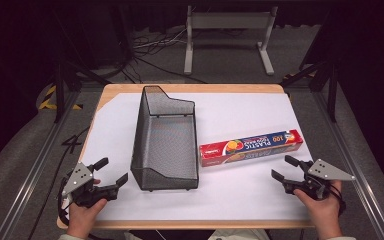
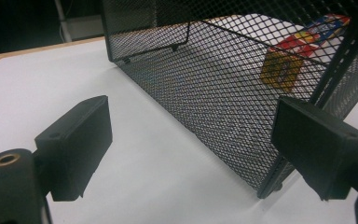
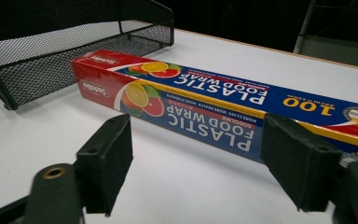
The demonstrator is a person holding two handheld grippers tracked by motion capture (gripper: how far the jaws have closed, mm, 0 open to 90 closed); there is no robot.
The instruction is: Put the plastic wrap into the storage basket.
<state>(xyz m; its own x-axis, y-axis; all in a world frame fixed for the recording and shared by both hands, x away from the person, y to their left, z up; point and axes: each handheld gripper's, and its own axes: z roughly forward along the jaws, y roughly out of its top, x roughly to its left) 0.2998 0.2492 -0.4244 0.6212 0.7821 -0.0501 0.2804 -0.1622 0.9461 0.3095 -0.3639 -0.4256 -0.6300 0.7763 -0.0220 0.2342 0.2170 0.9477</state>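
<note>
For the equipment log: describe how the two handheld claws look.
Each claw, left and right, is black, with two flat rectangular jaw pads and a grey three-cornered plate dotted with small holes on top. A brass-coloured ring is set near one jaw's base. A dark cable trails from each.

The long red and blue box (image 3: 214, 100) reads "PLASTIC FOOD WRAP" in large white letters on its top face and again on its side face. "100" stands in yellow near one end. A small white brand name on the red end is too blurred to read.
</note>
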